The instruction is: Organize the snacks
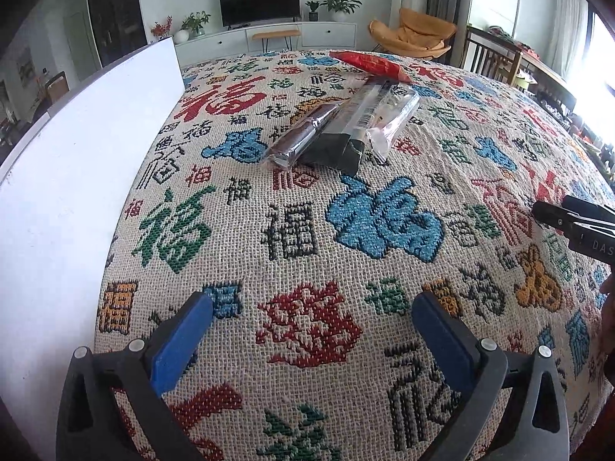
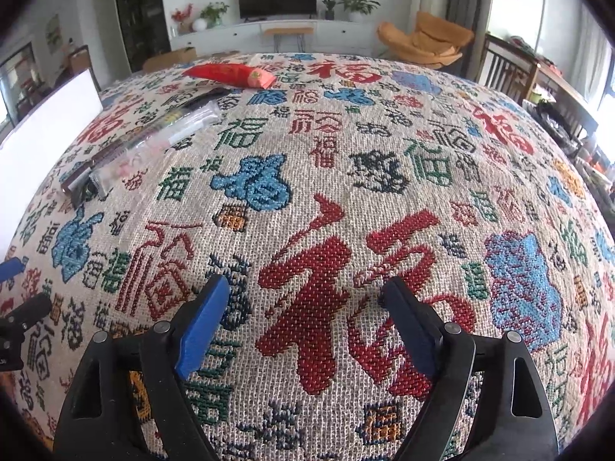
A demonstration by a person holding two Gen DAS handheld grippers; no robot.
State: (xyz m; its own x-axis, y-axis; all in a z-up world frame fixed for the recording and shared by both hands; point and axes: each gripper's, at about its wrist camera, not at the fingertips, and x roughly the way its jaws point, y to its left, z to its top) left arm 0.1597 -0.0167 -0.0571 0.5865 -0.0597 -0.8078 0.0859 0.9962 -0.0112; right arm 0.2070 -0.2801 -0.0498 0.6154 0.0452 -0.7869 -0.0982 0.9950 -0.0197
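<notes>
Both grippers, left (image 1: pixel 311 322) and right (image 2: pixel 303 299), low over patterned bench cloth (image 1: pixel 300 238), fingers apart, nothing held. Snack packets (image 1: pixel 342 126) heaped mid-bench, red packet (image 1: pixel 369 63) just behind, white box (image 1: pixel 77 176) at left, likely meant to receive them.

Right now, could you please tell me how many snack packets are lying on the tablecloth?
4: a red packet farthest away, then three side by side nearer: brown foil leftmost, dark one in the middle, clear one rightmost. Others may hide underneath.
</notes>
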